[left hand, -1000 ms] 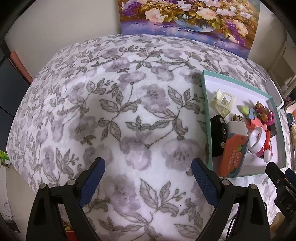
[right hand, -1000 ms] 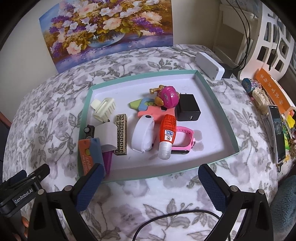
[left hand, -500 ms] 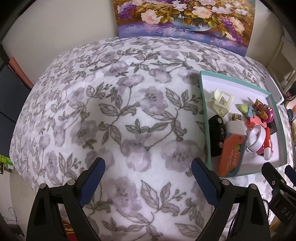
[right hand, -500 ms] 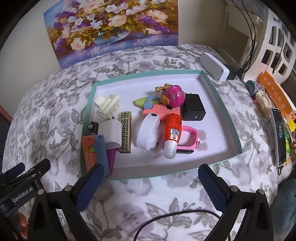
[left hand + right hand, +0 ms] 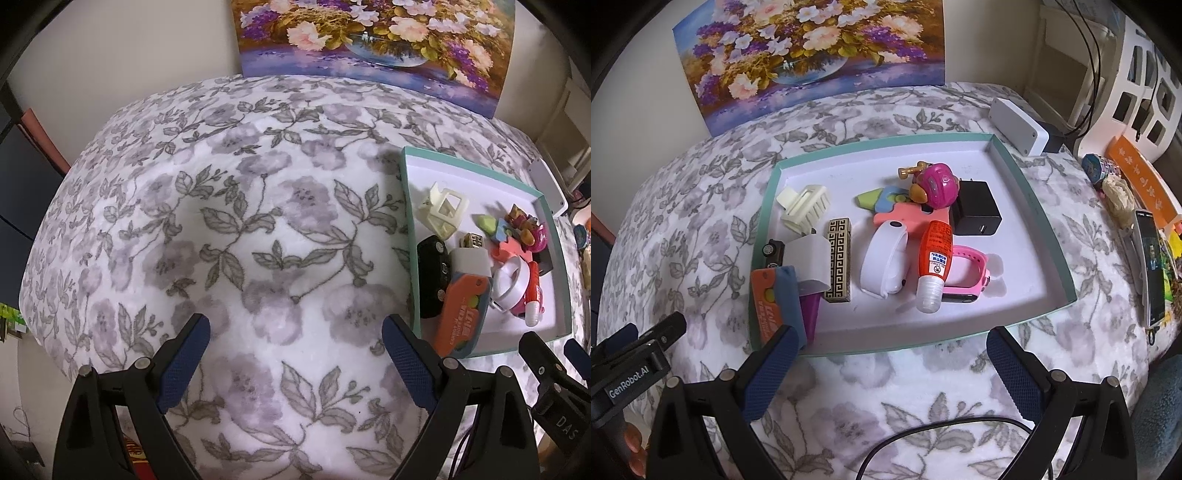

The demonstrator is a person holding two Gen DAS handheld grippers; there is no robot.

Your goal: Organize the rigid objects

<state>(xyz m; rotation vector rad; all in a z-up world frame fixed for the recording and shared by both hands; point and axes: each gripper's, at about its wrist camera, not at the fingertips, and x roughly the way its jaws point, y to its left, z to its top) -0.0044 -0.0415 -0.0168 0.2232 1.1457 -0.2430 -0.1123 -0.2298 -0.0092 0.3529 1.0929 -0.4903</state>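
Tray point(image 5: 1049, 236) of small objects; both jaws empty

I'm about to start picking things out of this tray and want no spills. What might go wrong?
The orange glue bottle lies across the pink watch and beside the white band, so a grasp may drag both. The orange case leans at the tray edge and may tip out.

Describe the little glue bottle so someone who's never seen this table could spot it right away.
Find the shallow teal-rimmed tray on the flowered cloth. Near its middle, the glue bottle lies across a pink watch, beside a white band. It alone has an orange body with a clear cap.
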